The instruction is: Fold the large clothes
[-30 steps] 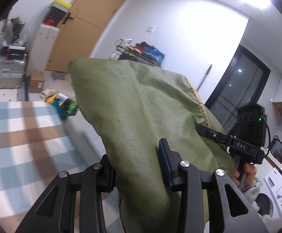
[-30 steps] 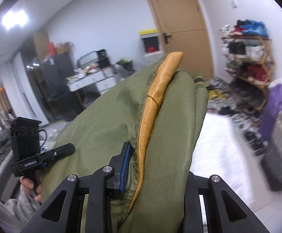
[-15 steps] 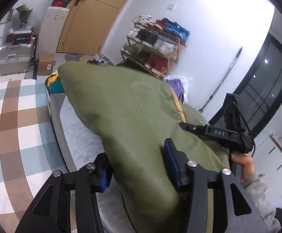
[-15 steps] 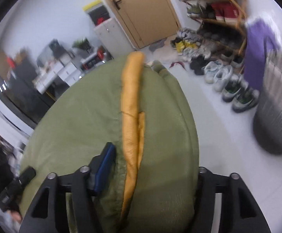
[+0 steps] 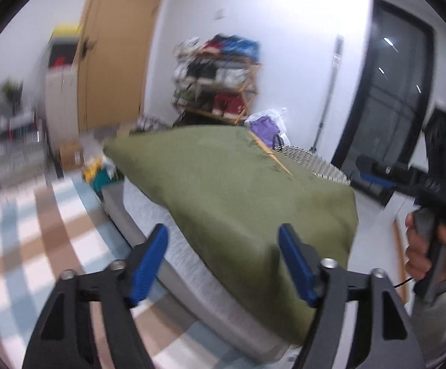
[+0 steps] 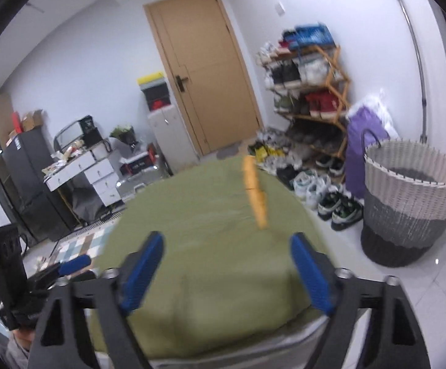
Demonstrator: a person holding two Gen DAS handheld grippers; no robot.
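Olive-green leather jacket (image 6: 210,264) with its mustard-yellow lining strip (image 6: 255,195) at twelve o'clock lay released; left tool (image 5: 223,261) and right tool (image 6: 226,272) had just opened wide, gripping nothing, the fold apparently set down.

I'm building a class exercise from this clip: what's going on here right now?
A person is folding a large green garment with an orange trim strip, working with a handheld gripper in each hand. The garment lies on a grey padded surface. The left gripper and the right gripper have both just been opening; their blue pads stand apart and clear of the cloth, so the garment looks released. A woven laundry basket stands on the floor nearby.
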